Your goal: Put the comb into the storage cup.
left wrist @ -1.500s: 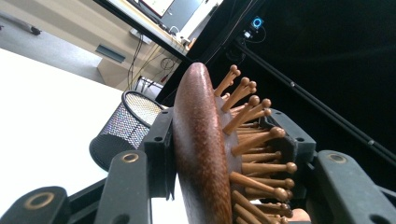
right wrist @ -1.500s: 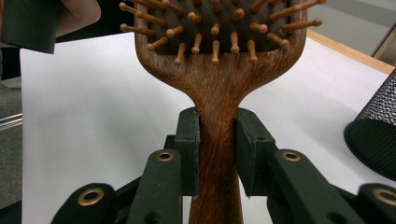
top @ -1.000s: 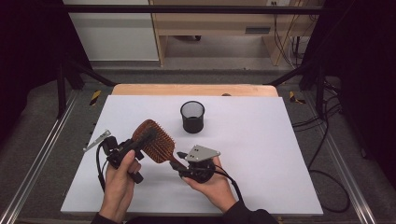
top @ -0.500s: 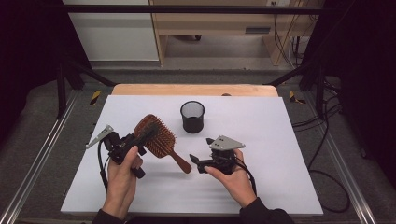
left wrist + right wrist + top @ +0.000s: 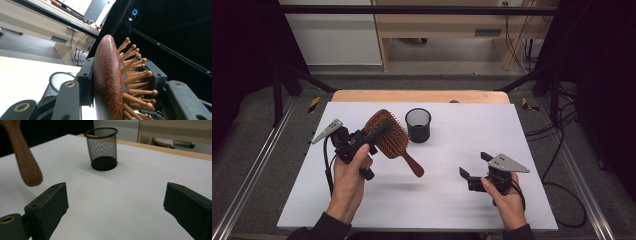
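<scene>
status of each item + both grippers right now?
hairbrush: lifted off the table, head clamped, handle free, pointing down toward the person
left gripper: shut on the hairbrush head
right gripper: open, holding nothing, low over the table
mesh cup: upright on the table, looks empty
table: white top

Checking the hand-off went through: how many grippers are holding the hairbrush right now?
1. The left gripper is shut on the head of the hairbrush, lifted above the table beside the mesh cup. The right gripper is open, apart from the brush.
</scene>
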A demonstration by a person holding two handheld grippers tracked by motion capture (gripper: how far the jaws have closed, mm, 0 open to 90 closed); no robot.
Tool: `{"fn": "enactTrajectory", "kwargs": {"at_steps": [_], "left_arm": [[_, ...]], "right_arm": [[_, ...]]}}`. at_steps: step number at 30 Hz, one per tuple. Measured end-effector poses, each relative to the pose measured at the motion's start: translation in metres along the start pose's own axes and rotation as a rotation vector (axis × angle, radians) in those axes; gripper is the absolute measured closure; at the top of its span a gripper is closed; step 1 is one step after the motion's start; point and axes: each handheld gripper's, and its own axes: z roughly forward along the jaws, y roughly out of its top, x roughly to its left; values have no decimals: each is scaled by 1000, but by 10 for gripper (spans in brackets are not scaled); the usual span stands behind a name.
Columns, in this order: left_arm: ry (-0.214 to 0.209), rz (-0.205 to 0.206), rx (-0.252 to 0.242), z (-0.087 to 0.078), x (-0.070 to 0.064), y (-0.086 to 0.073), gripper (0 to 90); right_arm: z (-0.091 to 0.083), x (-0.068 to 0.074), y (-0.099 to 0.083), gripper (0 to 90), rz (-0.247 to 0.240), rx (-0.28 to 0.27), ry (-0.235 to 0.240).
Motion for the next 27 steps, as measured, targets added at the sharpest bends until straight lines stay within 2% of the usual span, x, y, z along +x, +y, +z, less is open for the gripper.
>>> {"fn": "enactTrajectory", "kwargs": {"at_steps": [2, 6, 8, 12, 14, 16, 19, 22, 24, 27], "left_arm": [[1, 6, -1, 5, -5, 7, 512], [-1, 15, 0, 13, -12, 18, 512], [-3, 17, 1, 18, -16, 24, 512], [-18, 50, 4, 28, -22, 35, 512], [-8, 48, 12, 32, -24, 38, 512], [-18, 69, 11, 35, -32, 42, 512], [-29, 59, 6, 41, -37, 46, 512], [-6, 66, 7, 48, -36, 49, 512], [-7, 51, -1, 52, -35, 51, 512], [-6, 50, -15, 58, -36, 55, 512]], "right_arm": [[-2, -4, -3, 44, 10, -9, -15], [-1, -8, -7, 62, -16, 11, -64], [-4, -9, -7, 63, -9, -6, -79], [-5, -12, -8, 65, -7, -19, -100], [-2, -14, -10, 67, -9, -4, -102], [-1, -15, -10, 74, -4, 9, -99], [-2, -16, -10, 74, -2, 3, -95], [-3, -16, -10, 69, -2, -2, -96], [-4, -16, -10, 69, -2, -5, -91], [-5, -16, -10, 65, -3, -11, -85]]}}
